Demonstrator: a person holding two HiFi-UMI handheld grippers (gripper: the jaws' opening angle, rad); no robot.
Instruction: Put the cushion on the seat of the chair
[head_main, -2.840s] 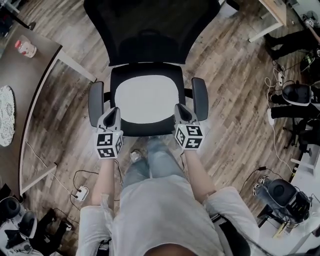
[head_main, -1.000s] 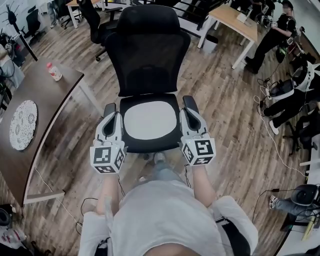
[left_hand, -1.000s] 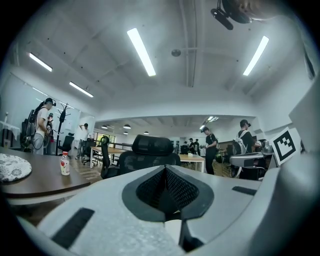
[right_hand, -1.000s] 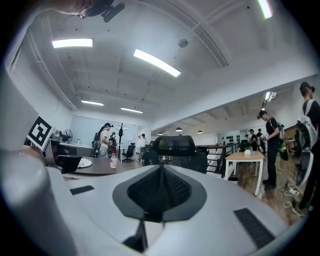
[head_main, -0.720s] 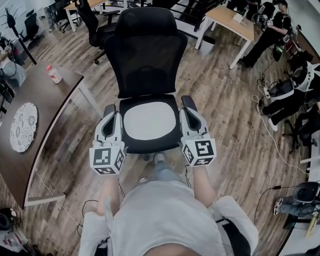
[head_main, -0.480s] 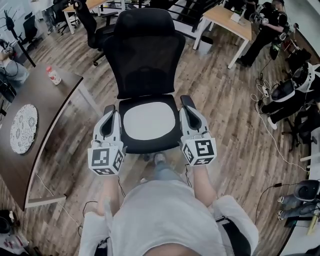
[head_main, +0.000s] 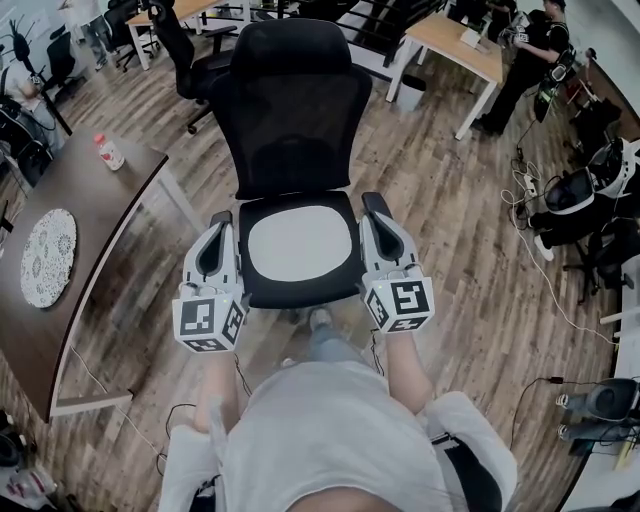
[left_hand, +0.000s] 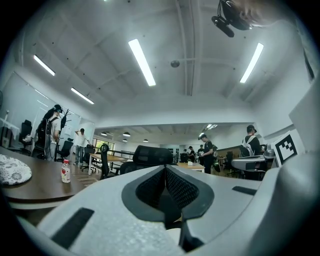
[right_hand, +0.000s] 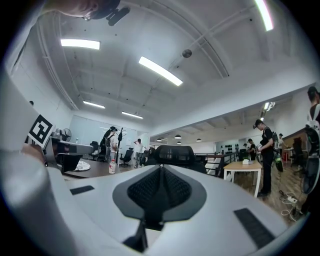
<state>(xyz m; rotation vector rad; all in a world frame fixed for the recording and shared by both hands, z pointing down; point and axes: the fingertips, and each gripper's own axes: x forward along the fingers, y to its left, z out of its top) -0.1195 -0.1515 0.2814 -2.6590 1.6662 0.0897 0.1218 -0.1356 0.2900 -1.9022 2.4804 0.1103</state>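
A white cushion (head_main: 298, 242) lies flat on the seat of the black mesh office chair (head_main: 295, 110). My left gripper (head_main: 219, 225) hovers over the chair's left armrest, beside the cushion and apart from it. My right gripper (head_main: 375, 208) hovers the same way over the right armrest. Both point level toward the backrest with their jaws together and nothing between them. In the left gripper view the left gripper (left_hand: 165, 167) shows its pads meeting, with the chair's headrest (left_hand: 152, 155) behind. The right gripper (right_hand: 161, 168) is likewise shut in the right gripper view.
A dark brown table (head_main: 90, 215) stands at the left with a small bottle (head_main: 109, 152) and a round patterned mat (head_main: 47, 255). A wooden desk (head_main: 455, 40) and people (head_main: 535, 50) are at the back right. Cables (head_main: 530, 185) lie on the wood floor.
Since the earliest frame both grippers have come up and back from the seat's front corners, and the view has widened. The cushion has stayed on the seat.
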